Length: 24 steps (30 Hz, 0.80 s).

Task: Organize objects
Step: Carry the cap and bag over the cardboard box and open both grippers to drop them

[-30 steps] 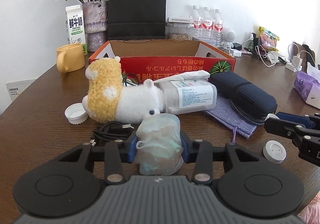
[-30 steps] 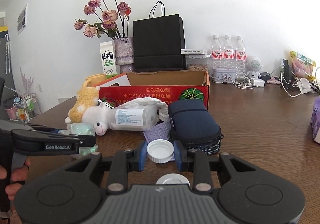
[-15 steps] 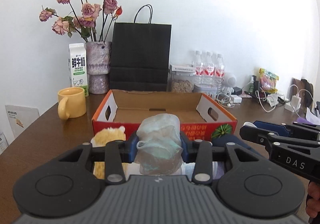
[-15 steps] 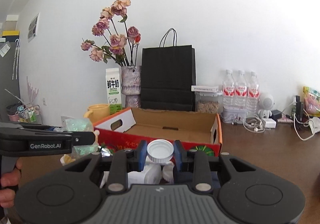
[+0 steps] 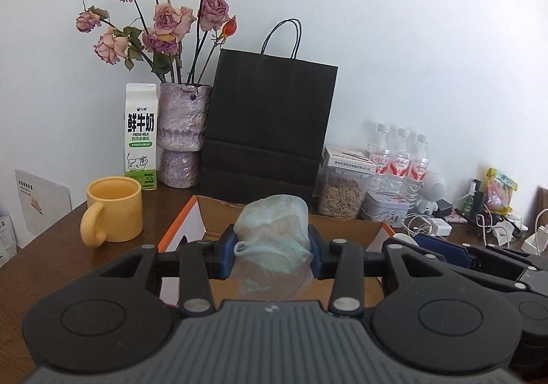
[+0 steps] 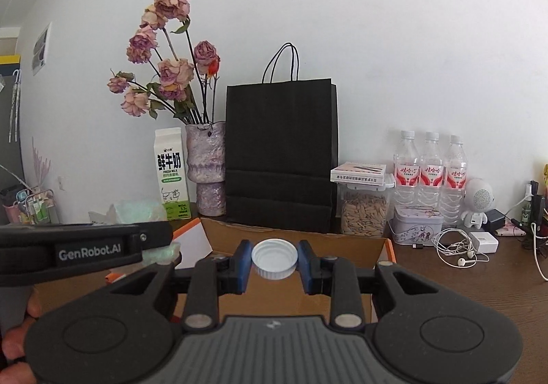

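**Two items held, one per gripper, above the open carton**

Item 1. Crumpled plastic bag (image 5: 274, 240), translucent, with pale green and bluish patches and a looped handle at its left edge. It sits lower centre of the left wrist frame, pinched between my left gripper (image 5: 273, 248) so that each blue pad (image 5: 227, 252) presses a flank. The fingers are closed down to the width of the bundle. Its long axis runs upright; the rounded top bulges above the pads and the bottom hangs below them. Soft, wrinkled, irregular in shape.

Item 2. White bottle cap (image 6: 274, 258), round, rigid plastic, ribbed round its skirt. It sits at centre of the right wrist frame, squeezed between the blue pads (image 6: 239, 262) of my right gripper (image 6: 274, 262), one pad on each side of the rim. The fingers are closed to the cap's width. The hollow side faces up and slightly toward the camera, so its axis is near vertical.

Item 3. Cardboard box (image 6: 373, 248), brown inside, orange along its edges, with a white flap at left. Both held items hang above its open interior in mid-frame.

Item 4. Wooden table (image 6: 479, 284), dark brown, bearing the box.

Item 5. Background, upper half of both frames: black paper bag (image 5: 270, 124) with cord handles, standing upright behind the box; yellow mug (image 5: 114, 214) at left.
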### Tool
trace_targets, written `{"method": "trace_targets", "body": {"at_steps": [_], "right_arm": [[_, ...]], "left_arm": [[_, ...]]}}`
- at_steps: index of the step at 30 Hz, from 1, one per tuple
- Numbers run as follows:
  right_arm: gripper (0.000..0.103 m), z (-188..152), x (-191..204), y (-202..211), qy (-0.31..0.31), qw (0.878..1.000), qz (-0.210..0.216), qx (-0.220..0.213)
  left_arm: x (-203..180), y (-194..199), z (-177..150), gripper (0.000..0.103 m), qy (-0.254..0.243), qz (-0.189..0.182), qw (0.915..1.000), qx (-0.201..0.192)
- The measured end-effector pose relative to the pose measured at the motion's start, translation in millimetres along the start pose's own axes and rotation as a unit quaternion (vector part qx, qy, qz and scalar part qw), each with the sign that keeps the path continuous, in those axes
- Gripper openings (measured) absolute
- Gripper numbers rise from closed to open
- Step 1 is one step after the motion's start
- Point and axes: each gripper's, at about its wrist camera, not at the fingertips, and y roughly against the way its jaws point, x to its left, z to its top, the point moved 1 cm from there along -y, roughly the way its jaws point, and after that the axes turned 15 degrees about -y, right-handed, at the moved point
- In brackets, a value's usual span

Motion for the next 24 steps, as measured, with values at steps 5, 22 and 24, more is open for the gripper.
{"method": "trace_targets", "body": {"at_steps": [5, 22, 24], "right_arm": [[0.027, 6.0, 2.7, -44.5, 0.005, 0.999, -0.03, 0.017], [0.091, -19.2, -25.5, -90.4, -0.025, 0.991, -0.094, 0.093], [0.103, -18.8, -26.5, -89.9, -0.029, 0.991, -0.093, 0.093]], "left_arm": [[-4.2, -42.8, 10.0, 0.041, 0.001, 0.033, 0.9991, 0.027], [9.8, -80.7, -7.4, 0.103, 0.022, 0.073, 0.994, 0.079], [11.6, -81.6, -7.6, 0.103, 0.023, 0.081, 0.9931, 0.081]]}}
